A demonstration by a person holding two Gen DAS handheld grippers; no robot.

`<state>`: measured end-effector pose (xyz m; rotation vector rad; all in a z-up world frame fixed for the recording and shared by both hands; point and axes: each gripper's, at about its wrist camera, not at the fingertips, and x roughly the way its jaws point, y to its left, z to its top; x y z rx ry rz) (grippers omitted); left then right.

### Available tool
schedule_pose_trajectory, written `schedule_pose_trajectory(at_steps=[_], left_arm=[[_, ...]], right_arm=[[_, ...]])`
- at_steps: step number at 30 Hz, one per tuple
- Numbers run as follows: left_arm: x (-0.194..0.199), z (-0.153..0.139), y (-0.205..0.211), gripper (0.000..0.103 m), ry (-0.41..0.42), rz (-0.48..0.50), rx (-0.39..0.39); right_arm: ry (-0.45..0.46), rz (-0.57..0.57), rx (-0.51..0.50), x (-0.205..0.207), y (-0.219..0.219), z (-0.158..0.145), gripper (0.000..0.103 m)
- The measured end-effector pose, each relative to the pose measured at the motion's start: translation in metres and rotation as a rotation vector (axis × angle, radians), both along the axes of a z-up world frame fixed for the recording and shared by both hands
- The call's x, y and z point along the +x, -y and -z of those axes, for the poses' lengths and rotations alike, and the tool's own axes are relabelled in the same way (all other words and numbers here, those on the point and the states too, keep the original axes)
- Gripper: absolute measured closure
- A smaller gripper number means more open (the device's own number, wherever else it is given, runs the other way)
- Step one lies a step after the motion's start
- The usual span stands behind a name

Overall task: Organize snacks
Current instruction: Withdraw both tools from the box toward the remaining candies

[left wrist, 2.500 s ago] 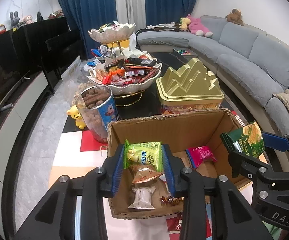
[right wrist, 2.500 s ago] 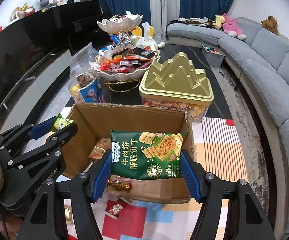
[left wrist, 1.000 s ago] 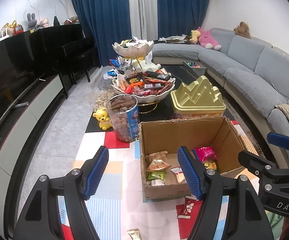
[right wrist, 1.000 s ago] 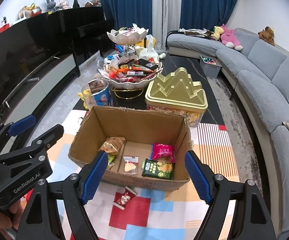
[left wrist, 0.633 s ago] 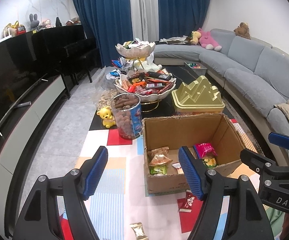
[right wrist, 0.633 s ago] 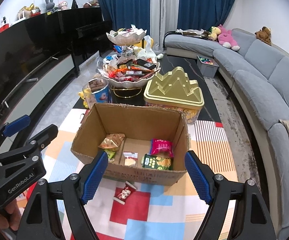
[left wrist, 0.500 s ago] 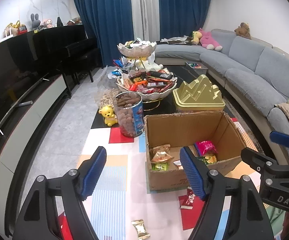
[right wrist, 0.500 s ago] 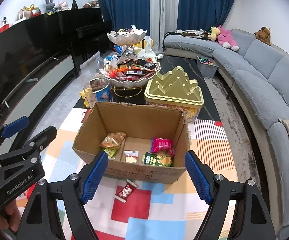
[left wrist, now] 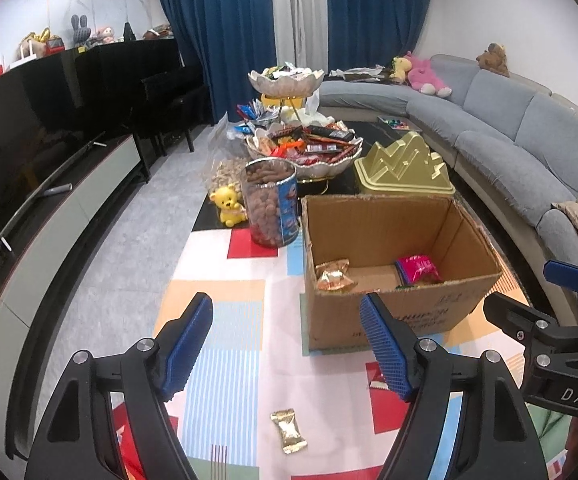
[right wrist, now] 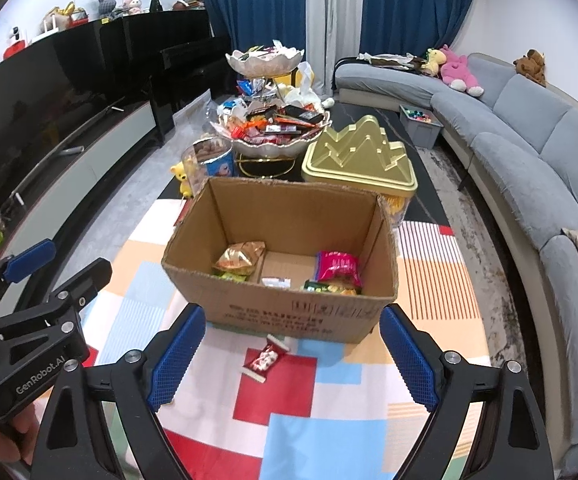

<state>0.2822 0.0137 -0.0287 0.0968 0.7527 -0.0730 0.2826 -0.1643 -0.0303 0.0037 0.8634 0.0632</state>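
Meanwhile both the left gripper [left wrist: 285, 344] and right gripper [right wrist: 292, 354] gape empty, the right's jaws just widened, the cardboard box [right wrist: 289, 312] hiding its lower snacks.

Your cardboard box [right wrist: 289, 312] is matt brown with ragged, torn edges. Inside it, you have a crinkled gold foil packet [right wrist: 241, 258] and a glossy pink plastic packet [right wrist: 337, 266]. Behind the box, the gold tin [right wrist: 359, 160] shines like smooth metal. In front of it lies a shiny gold wrapper [left wrist: 287, 431] on the smooth, patterned mat [left wrist: 225, 364]. Your pads [right wrist: 175, 364] are ribbed blue rubber on matt black plastic.
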Motion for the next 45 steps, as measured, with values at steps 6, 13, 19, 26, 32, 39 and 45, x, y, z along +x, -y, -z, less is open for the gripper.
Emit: schedule_pose_trajectory(at_steps=[6, 13, 19, 26, 32, 39, 45], left_arm=[[-0.009, 0.011, -0.007, 0.027, -0.018, -0.015, -0.004], [-0.019, 0.025, -0.015, 0.027, -0.031, -0.037, 0.005], [-0.027, 0.039, -0.02, 0.027, -0.05, -0.053, 0.014], [-0.034, 0.054, -0.022, 0.027, -0.068, -0.073, 0.014], [-0.038, 0.068, -0.026, 0.027, -0.082, -0.099, 0.016], [-0.041, 0.089, -0.028, 0.027, -0.098, -0.13, 0.034], [-0.039, 0.105, -0.031, 0.027, -0.112, -0.161, 0.037]], right_arm=[[0.001, -0.008, -0.013, -0.007, -0.006, 0.008, 0.013], [0.01, -0.01, -0.022, -0.015, -0.014, 0.02, 0.013], [-0.011, -0.011, -0.015, -0.021, -0.018, 0.038, 0.013], [-0.012, -0.018, -0.011, -0.025, -0.022, 0.053, 0.013], [-0.026, -0.013, -0.01, -0.027, -0.025, 0.068, 0.013], [-0.063, 0.002, -0.01, -0.026, -0.023, 0.089, 0.013], [-0.081, 0.02, -0.021, -0.022, -0.022, 0.104, 0.013]])
